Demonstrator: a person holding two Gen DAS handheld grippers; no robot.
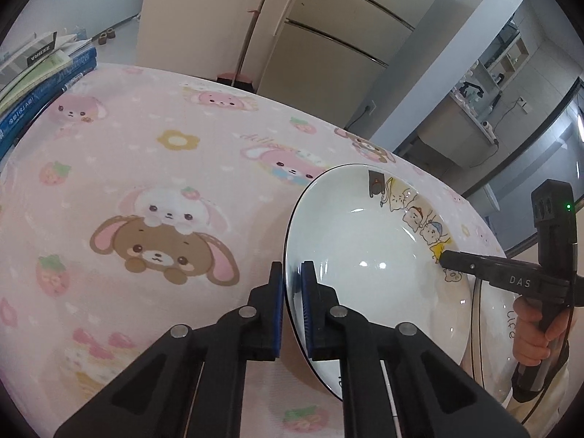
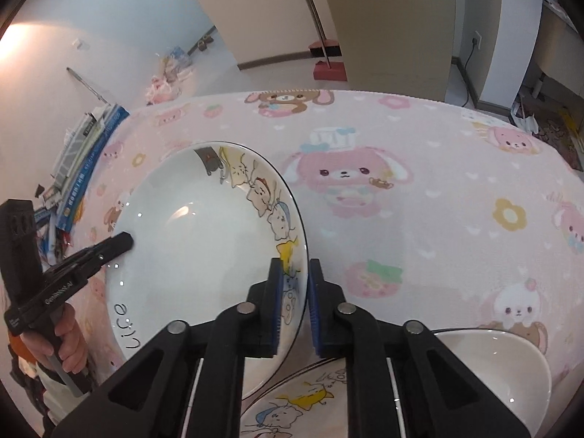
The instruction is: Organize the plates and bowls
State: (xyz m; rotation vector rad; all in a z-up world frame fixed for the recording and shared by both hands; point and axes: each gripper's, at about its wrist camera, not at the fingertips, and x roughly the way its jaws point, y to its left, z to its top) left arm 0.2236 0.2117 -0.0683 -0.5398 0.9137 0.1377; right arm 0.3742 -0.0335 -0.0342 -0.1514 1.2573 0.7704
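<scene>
A: Count for the left wrist view, left to right?

B: One stack of books (image 1: 40, 84) at 10 o'clock on the desk (image 1: 146, 168), which wears a pink cloth printed with bunnies. One broom (image 1: 252, 33) at 12, leaning by the pale cabinet (image 1: 328, 36). One held plate (image 1: 368, 252) at 4 o'clock, white, black-rimmed, cartoon cats along its far edge, tilted and lifted off the cloth.

A: Left gripper (image 1: 292, 292)?

B: Its two blue-padded fingers (image 1: 308, 303) are clenched on the plate's near-left rim, one pad on each face. The right gripper (image 1: 447, 257) enters from 3 o'clock, fingertip on the opposite rim. One hand (image 1: 533, 332) on its handle.

A: Right wrist view, same order.

B: Left gripper (image 2: 122, 242) at 9 o'clock, its tip on the rim, hand (image 2: 69, 339) below. Books (image 2: 80, 168) behind it at 10. The same plate (image 2: 204, 241) left of centre, "Life" lettered on its lower rim. Right gripper (image 2: 295, 292) at centre bottom, fingers (image 2: 275, 303) on either side of the plate's right rim; the left pad lies against it, and I cannot tell if the right pad touches, so the grip itself reads as uncertain.

A: Other dishes?

B: Two. A second plate (image 2: 303, 405) with the same cat print at 6 o'clock, lying on the cloth (image 2: 438, 219) partly under the held one. One plain white bowl (image 2: 503, 372) at 5 o'clock, just beside that plate. Broom (image 2: 328, 62) at 12.

A: Totals?

B: Two plates, one bowl, two grippers.
</scene>
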